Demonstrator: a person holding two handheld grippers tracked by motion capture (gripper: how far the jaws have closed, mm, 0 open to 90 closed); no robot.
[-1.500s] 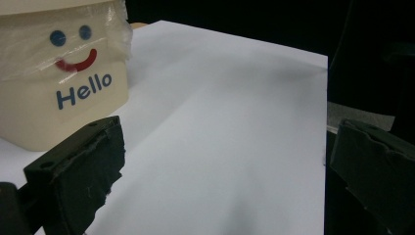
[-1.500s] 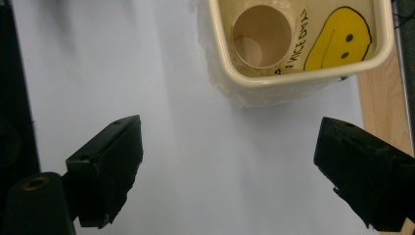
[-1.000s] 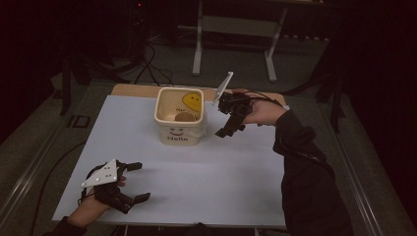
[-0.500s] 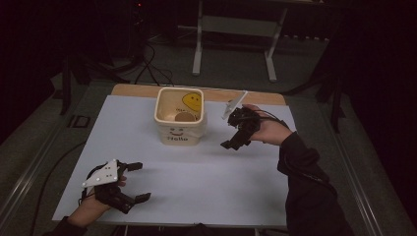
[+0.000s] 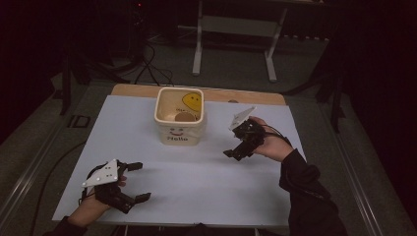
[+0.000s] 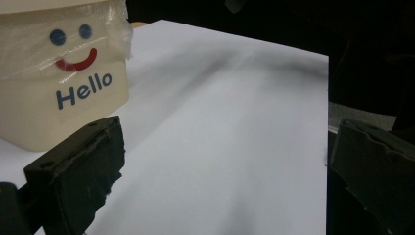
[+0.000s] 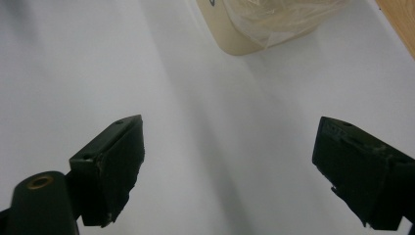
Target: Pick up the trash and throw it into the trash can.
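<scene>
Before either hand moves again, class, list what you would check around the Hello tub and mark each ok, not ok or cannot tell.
1. Left tool open, holding nothing: ok.
2. Right tool open, holding nothing: ok.
3. Tub upright on the white sheet: ok.
4. Right tool apart from the tub: ok.
5. What the brown round thing in the tub is: cannot tell.

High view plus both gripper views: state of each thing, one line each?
Cream bucket: upright, uncovered, a brown round item inside.
Left gripper: open, empty, low over the white sheet.
Right gripper: open, empty, right of the bucket.
</scene>
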